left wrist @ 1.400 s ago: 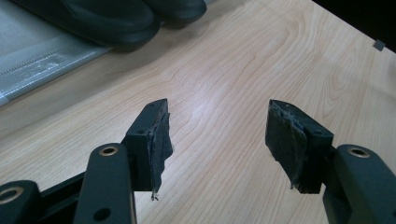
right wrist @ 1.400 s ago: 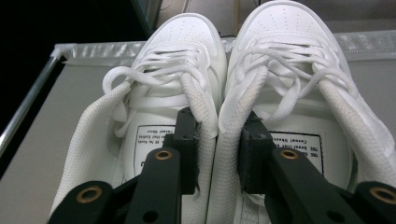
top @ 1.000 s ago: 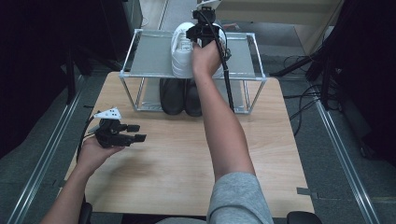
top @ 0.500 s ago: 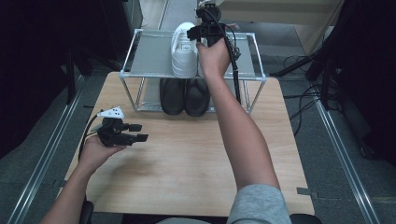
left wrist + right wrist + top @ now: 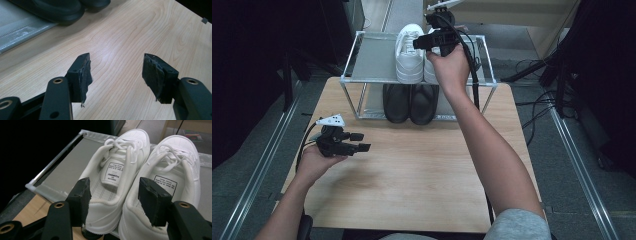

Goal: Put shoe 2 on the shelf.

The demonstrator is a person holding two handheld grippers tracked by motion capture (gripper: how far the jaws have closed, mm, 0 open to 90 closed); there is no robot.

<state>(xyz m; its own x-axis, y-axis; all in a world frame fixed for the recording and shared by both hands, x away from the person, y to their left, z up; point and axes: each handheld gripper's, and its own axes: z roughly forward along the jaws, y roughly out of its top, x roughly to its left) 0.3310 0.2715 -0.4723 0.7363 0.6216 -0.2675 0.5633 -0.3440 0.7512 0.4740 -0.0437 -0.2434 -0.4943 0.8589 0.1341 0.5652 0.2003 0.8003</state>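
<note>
1. Light wood-grain laminate table [image 5: 422,185]: smooth and flat; it carries the rack at its far edge and leaves me bare working room in front.

2. Two-tier shoe rack of thin silver metal tubes with grey fabric shelves [image 5: 372,60]: it stands at the far edge of the table, within reach of both hands.

3. Pair of white lace-up leather sneakers [image 5: 117,170]: side by side on the rack's top shelf, heels toward me, toes away. The uppers are smooth, the collars padded, and printed labels show inside. By my reading the pair is parked neatly so the heels can be taken from my side.

4. Pair of black, matte, rounded shoes [image 5: 409,102]: on the lower shelf, directly under the white pair, toes toward me.

5. Right gripper [image 5: 113,192]: I hold it just behind the white heels. Its jaws have just been opening and now stand spread; the left sneaker's heel lies in the gap, but the pads do not press on it, so I judge it released.

6. Left gripper [image 5: 116,75]: idle over bare table near the left edge, jaws wide apart, pads frayed, nothing between them.
</note>
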